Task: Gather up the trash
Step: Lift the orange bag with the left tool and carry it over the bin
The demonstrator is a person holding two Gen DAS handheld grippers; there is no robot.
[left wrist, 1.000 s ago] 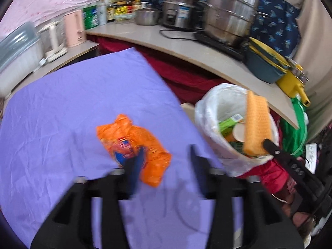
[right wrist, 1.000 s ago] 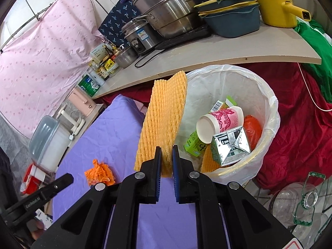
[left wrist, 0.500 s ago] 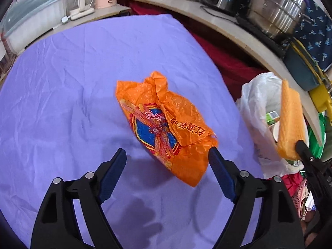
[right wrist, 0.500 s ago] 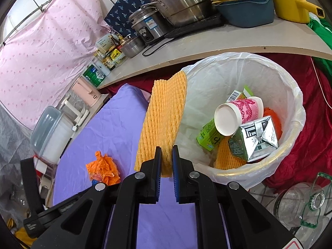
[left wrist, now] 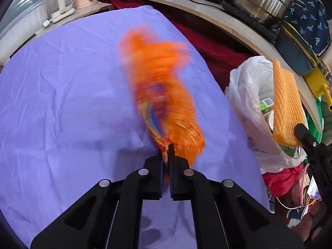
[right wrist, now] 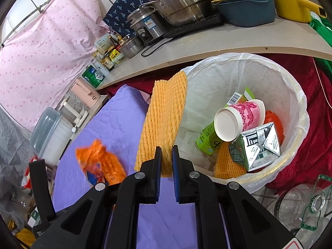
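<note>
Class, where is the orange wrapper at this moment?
The orange wrapper lies on the purple cloth, its near end pinched in the left gripper, left of the bin in the left wrist view.

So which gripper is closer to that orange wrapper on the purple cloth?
The left. The left gripper has just closed on the near end of the orange wrapper. The right gripper is off to the side by the bin, clamped on a yellow foam net.
</note>
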